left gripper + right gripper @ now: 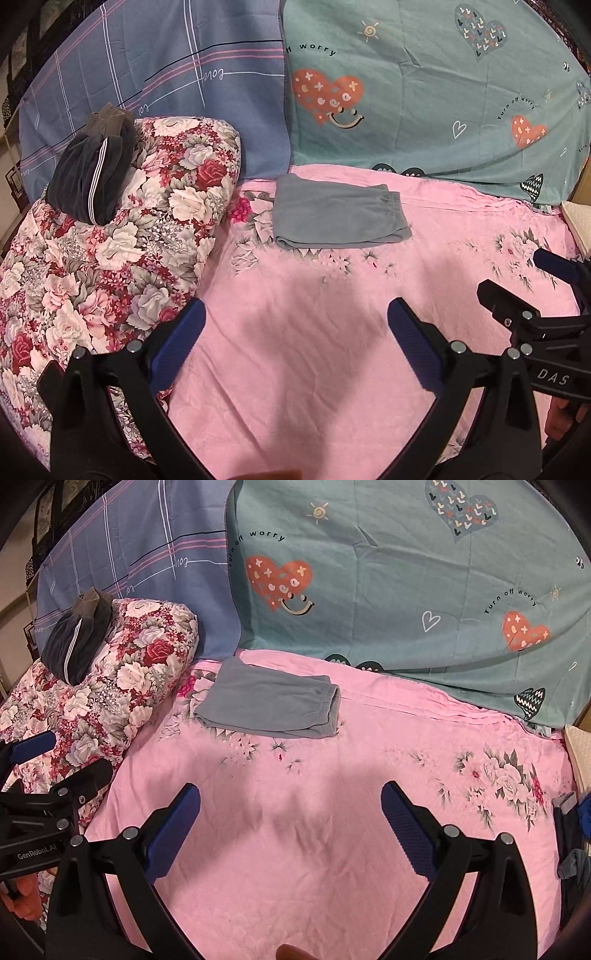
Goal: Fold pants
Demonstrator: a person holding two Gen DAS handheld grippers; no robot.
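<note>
Grey pants (pixel 338 216) (pixel 269 705) lie folded into a flat rectangle on the pink bedspread (pixel 295 314) (pixel 332 768), elastic waistband at the right end. My left gripper (pixel 295 317) hovers open over bare bedspread, well short of the pants, with nothing between its blue pads. My right gripper (pixel 291 801) is open too, and also holds nothing, over the bedspread nearer than the pants. The right gripper also shows at the right edge of the left wrist view (pixel 532 280), and the left gripper at the left edge of the right wrist view (pixel 62 757).
A rolled floral quilt (pixel 110 258) (pixel 110 686) lies at the left with dark folded clothes (pixel 94 173) (pixel 75 642) on top. Blue plaid (pixel 147 85) and teal heart-print sheets (pixel 443 92) hang behind the bed. Dark items (pixel 572 849) sit at the bed's right edge.
</note>
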